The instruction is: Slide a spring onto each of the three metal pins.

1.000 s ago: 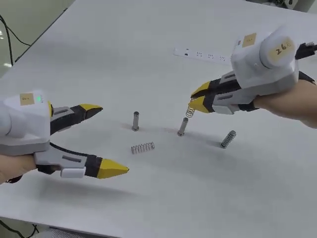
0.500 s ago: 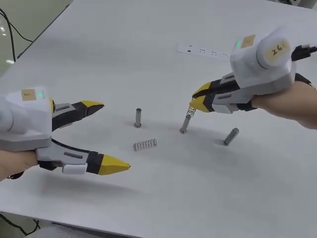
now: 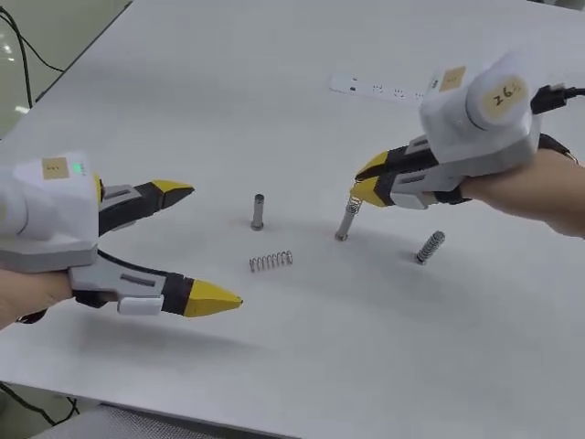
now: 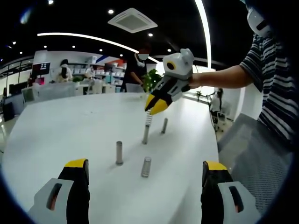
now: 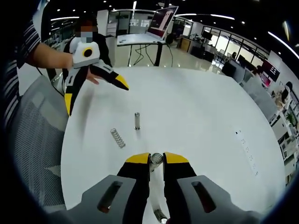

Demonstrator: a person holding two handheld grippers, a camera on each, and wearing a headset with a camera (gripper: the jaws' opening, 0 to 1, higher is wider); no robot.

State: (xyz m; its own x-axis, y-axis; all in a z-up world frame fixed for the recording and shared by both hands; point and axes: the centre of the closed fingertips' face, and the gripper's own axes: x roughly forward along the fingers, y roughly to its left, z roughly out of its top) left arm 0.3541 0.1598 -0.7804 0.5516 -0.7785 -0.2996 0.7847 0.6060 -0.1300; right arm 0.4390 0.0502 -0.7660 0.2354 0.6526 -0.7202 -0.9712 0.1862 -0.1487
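Left gripper (image 3: 210, 245) at lower left, jaws spread wide, bare pin (image 3: 259, 211) upright at centre, loose spring (image 3: 271, 262) lying just below it, right gripper (image 3: 363, 186) right of centre pinching a held spring (image 3: 354, 206) atop the leaning middle pin (image 3: 344, 227), spring-covered pin (image 3: 430, 247) at right.

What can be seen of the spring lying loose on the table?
The loose spring is a small coil of bare grey metal wire, its open turns visible, lying flat on its side on the white table. It sits just on the person's side of the bare upright pin, apart from it. Nothing touches it but the tabletop.
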